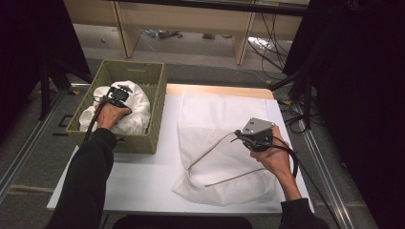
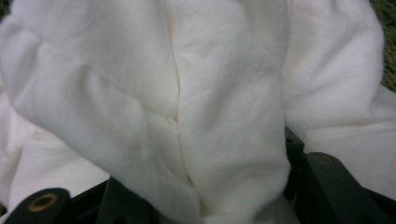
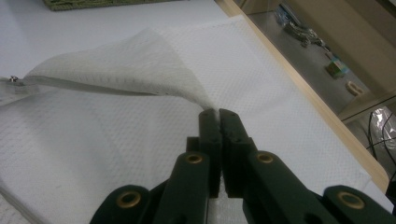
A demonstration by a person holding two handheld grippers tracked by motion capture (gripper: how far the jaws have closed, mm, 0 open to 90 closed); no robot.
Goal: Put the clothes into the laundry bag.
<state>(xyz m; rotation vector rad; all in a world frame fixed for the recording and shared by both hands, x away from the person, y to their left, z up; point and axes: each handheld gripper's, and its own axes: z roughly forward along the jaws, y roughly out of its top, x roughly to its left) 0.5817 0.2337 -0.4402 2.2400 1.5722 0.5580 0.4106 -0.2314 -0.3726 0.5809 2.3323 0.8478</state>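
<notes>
A: Quick status. Left tongs (image 1: 118, 93) are down in the green woven basket (image 1: 143, 76), clamped on a fold of the white garment (image 2: 205, 121), which bunches between the jaws in the left gripper view.

B: Right?

A: Right tongs (image 3: 219, 112) are pinched together on the top layer of the white mesh laundry bag (image 1: 215, 138), lifting its zippered mouth (image 1: 210, 152) open. The bag lies flat on the bench (image 1: 143, 176), just beside the basket.

B: Risks?

A: The grip takes only a fold, so the rest of the pile may drag up or the cloth could slip out mid-carry. The thin mesh might also slide from the right jaws, letting the mouth collapse before the garment arrives. The zipper edge could snag the fabric too.
</notes>
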